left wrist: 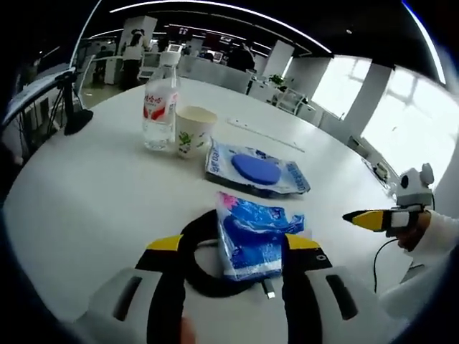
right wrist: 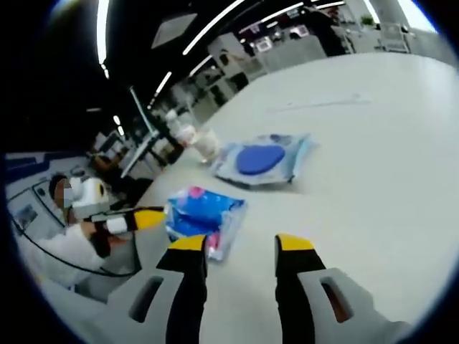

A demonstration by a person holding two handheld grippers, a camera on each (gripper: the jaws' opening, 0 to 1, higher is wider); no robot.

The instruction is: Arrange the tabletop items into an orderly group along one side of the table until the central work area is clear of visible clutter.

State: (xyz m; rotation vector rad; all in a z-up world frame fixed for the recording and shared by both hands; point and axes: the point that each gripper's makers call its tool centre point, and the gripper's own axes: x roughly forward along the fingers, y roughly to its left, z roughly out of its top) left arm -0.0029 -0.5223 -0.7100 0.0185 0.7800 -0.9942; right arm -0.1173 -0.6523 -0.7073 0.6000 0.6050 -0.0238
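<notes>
My left gripper [left wrist: 234, 244] is open, its yellow-tipped jaws standing either side of a blue packet [left wrist: 251, 240] with a pink corner. The packet lies partly on a coiled black cable [left wrist: 193, 269]. Farther back lies a flat blue pouch [left wrist: 257, 168] with a round blue pad inside. Behind it stand a paper cup [left wrist: 193, 130] and a clear water bottle [left wrist: 159, 107] with a red label. My right gripper [right wrist: 241, 244] is open above bare table, just right of the blue packet [right wrist: 204, 215]; it also enters the left gripper view at the right [left wrist: 367, 218]. The left gripper [right wrist: 143, 218] touches the packet's left edge.
The round white table [left wrist: 86, 186] has a thin white strip [left wrist: 265, 135] lying behind the pouch [right wrist: 262, 159]. A black stand [left wrist: 75, 118] sits at its far left edge. A person's sleeve [left wrist: 430, 236] is at the right. Office desks and people fill the background.
</notes>
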